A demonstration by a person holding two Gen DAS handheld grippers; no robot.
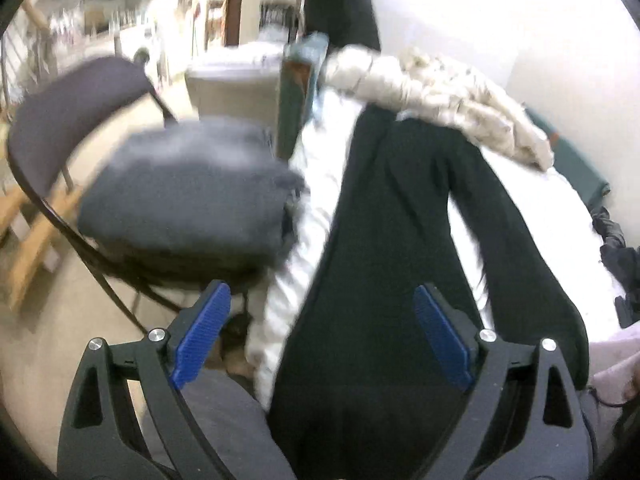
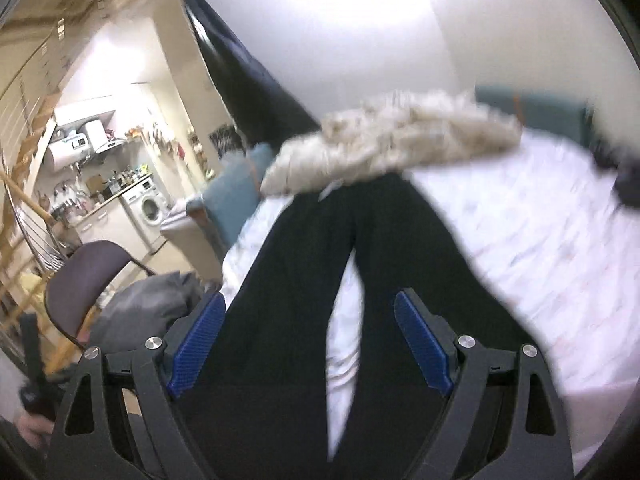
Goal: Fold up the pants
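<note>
A pair of black pants [image 1: 384,240] lies spread out flat on a bed covered with a white sheet [image 1: 560,216], its two legs running away from the cameras and splitting apart so a wedge of sheet shows between them; the far ends of the legs reach up to, and seem to slip just under, a cream fluffy blanket [image 1: 440,92] bunched across the far part of the bed. In the left wrist view the left hand-held gripper [image 1: 322,336] hangs above the near part of the pants with its blue pads spread wide apart and nothing clamped between them. In the right wrist view the right hand-held gripper [image 2: 310,342] is likewise wide apart and empty, poised above the pants where the two legs lie side by side. Beside the bed's left edge stands a dark folding chair [image 1: 76,108] with a pile of folded grey clothing [image 1: 188,192] on its seat. A teal headboard or bed frame [image 1: 298,92] rises at the far left corner of the bed, and some dark cloth [image 1: 616,240] sits at the bed's right edge. Farther off, the right wrist view shows a kitchen counter with a white washing machine [image 2: 150,206] under it. Both views are blurred
</note>
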